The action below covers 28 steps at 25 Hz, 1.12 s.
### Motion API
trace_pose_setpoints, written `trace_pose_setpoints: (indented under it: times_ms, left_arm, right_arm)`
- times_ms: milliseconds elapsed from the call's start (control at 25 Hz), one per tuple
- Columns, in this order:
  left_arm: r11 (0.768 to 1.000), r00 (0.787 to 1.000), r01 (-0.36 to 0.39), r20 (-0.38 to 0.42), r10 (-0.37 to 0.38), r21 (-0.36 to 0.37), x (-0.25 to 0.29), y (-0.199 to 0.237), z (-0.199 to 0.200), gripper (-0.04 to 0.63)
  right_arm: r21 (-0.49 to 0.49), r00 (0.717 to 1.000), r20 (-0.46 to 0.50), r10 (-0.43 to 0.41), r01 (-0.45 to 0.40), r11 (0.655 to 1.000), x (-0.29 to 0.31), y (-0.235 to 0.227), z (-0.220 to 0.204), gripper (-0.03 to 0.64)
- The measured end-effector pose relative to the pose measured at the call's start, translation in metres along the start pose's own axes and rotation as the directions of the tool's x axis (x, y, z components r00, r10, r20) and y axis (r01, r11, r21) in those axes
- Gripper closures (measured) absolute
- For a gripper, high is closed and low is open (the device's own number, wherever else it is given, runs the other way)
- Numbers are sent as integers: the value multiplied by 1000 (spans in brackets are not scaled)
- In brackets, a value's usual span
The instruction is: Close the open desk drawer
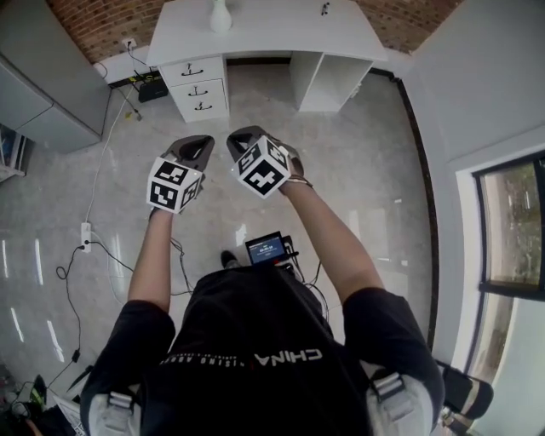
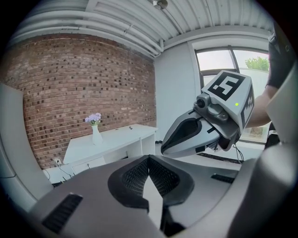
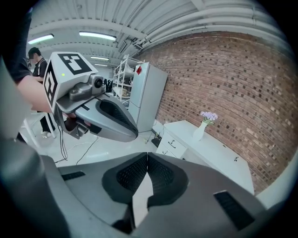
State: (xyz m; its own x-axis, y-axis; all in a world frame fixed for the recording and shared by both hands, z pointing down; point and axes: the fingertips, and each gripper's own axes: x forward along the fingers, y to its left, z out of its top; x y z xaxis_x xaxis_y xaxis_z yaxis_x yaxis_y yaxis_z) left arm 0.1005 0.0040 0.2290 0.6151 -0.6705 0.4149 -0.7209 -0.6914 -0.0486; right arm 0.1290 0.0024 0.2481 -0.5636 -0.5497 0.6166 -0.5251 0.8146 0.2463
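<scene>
The white desk (image 1: 272, 34) stands against the brick wall, well ahead of me across the floor. Its stack of three drawers (image 1: 197, 88) sits under the left end; from this distance I cannot tell which one stands open. A white vase (image 1: 220, 15) with flowers is on the desktop. My left gripper (image 1: 201, 141) and right gripper (image 1: 241, 136) are held side by side at chest height, far short of the desk. Both are shut with nothing between the jaws. The left gripper view shows the desk (image 2: 116, 138), the right gripper view the drawers (image 3: 174, 145).
A tall grey cabinet (image 1: 43, 77) stands left of the desk. A black box (image 1: 153, 87) and cables lie by the wall, and a power strip (image 1: 85, 234) lies on the floor at my left. A window (image 1: 511, 230) is at the right. Another person (image 3: 35, 56) stands behind.
</scene>
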Motion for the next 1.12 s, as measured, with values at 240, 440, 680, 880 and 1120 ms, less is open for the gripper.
trace_pose_setpoints:
  times_ms: [240, 440, 680, 880, 1120]
  left_arm:
    - [1000, 1000, 6, 1, -6, -10, 20, -20, 10, 583]
    - [1000, 1000, -11, 9, 10, 17, 29, -22, 27, 583]
    - [998, 999, -41, -2, 41, 38, 34, -21, 26, 583]
    - [999, 999, -31, 12, 30, 25, 40, -26, 30, 583]
    - [1000, 1000, -6, 21, 6, 21, 39, -36, 34, 583]
  right_arm:
    - [18, 1000, 22, -10, 10, 1000, -14, -24, -12, 600]
    - [18, 1000, 30, -7, 7, 1000, -20, -37, -16, 601]
    - [-1, 1000, 24, -20, 20, 1000, -21, -39, -19, 601]
    - [9, 999, 25, -19, 19, 1000, -25, -42, -25, 601]
    - [13, 999, 25, -25, 25, 1000, -32, -41, -28, 600]
